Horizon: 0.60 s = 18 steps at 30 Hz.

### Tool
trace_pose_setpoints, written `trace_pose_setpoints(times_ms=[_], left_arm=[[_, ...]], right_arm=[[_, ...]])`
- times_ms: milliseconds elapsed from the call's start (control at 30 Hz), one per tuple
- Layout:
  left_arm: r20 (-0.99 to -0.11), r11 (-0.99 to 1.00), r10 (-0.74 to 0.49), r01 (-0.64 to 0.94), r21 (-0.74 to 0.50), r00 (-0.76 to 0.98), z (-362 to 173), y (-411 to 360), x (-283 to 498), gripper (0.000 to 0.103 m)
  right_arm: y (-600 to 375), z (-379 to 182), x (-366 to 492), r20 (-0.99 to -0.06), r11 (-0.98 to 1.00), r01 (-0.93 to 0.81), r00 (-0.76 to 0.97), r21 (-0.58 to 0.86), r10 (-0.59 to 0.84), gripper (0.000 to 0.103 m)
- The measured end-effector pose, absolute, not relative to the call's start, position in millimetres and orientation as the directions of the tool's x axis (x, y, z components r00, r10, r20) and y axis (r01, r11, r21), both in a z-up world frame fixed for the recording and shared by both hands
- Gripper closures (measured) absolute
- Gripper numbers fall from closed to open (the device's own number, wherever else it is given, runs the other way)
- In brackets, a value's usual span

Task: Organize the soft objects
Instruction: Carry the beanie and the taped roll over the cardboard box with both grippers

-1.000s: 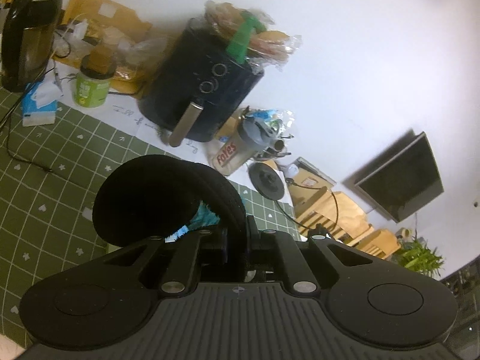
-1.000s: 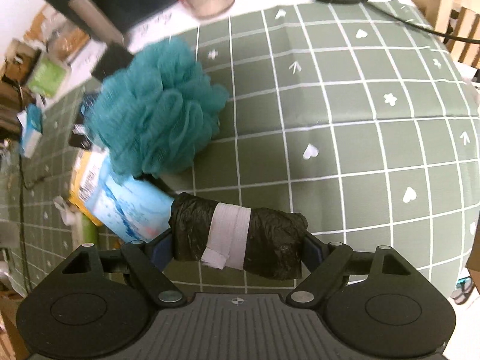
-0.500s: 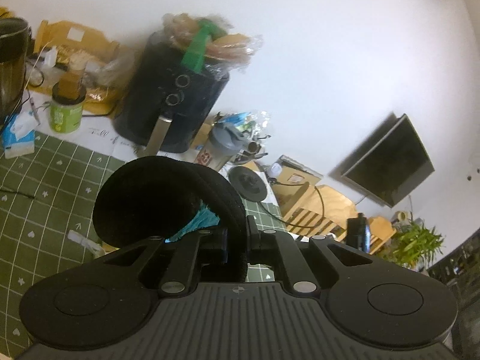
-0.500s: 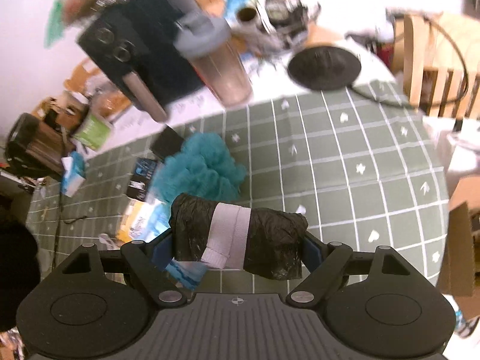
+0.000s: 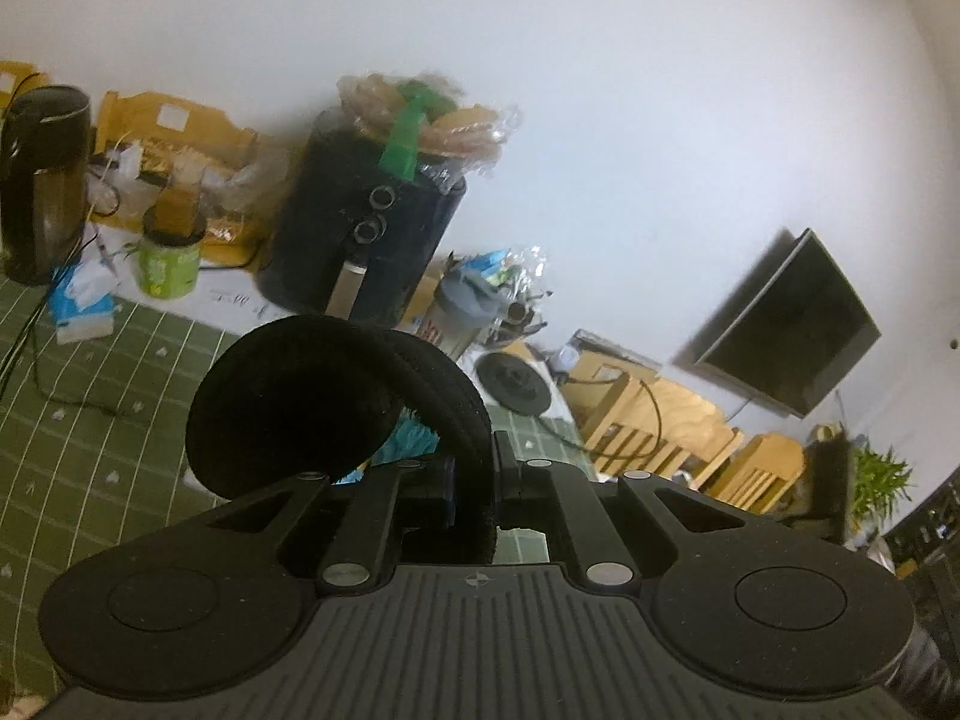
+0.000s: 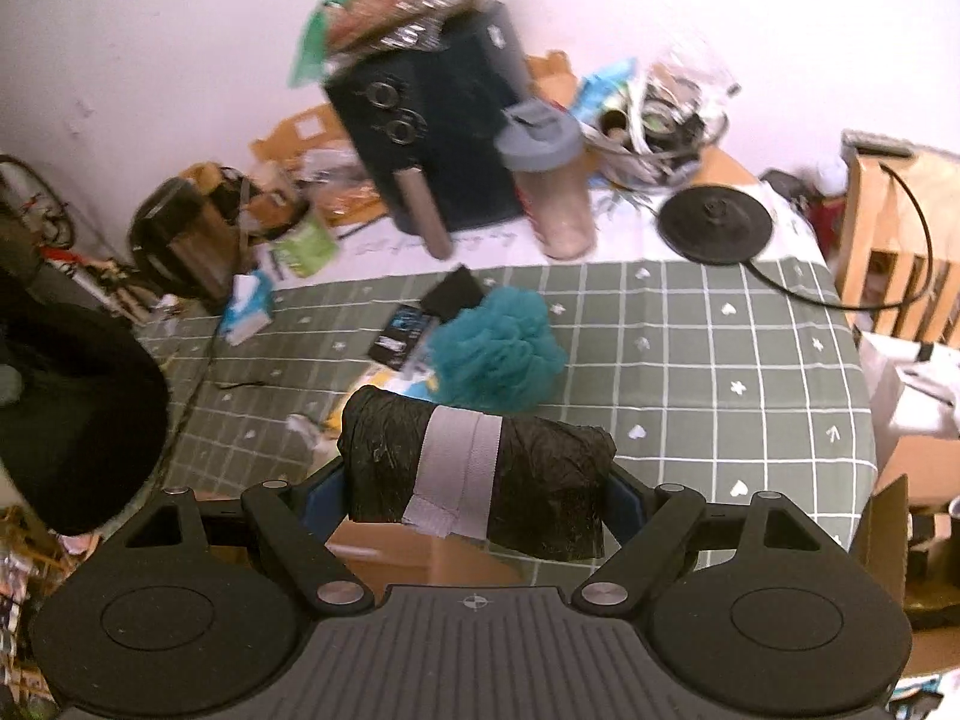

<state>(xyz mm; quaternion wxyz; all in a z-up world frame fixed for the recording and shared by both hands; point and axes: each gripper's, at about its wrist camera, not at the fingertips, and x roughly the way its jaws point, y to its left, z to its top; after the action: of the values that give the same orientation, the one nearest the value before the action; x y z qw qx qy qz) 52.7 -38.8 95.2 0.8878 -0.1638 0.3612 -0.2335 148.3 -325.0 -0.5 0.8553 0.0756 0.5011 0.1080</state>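
Jaws of the right gripper [image 6: 474, 480] stand wide yet clamp the ends of a crinkly black plastic roll [image 6: 477, 471] banded with pale tape, its long axis crosswise between them, while the left gripper [image 5: 474, 480] is pinched nearly shut on the rim of a fuzzy black round pad [image 5: 312, 402] standing on edge. Beyond, a frilly teal mesh pouf [image 6: 498, 354] lies on the green checked desk [image 6: 720, 360]. Compared with a second ago, the desk looks much farther below the roll, and the pad's view has swung slightly.
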Motion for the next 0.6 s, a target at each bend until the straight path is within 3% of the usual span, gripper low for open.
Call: trace_pose_setpoints(times_ms=[500,567,600], left_arm=[[-0.704,0.830,-0.557,0.317,-0.459,0.440,34,-50,37,0.091],[-0.723,0.830,-0.555,0.331,-0.449,0.412,26,-53,35,0.088],[-0.734,0.830,-0.553,0.340,-0.442,0.394,22,-55,36,0.078]], right_arm=[[-294,0,108,-0.821,0.939,-0.192,0.457,0.285,0.342,0.018],[-289,0,105,-0.823,0.939,-0.211,0.455,0.271,0.340,0.018],[-287,0,103,-0.823,0.938,-0.219,0.453,0.269,0.342,0.018]])
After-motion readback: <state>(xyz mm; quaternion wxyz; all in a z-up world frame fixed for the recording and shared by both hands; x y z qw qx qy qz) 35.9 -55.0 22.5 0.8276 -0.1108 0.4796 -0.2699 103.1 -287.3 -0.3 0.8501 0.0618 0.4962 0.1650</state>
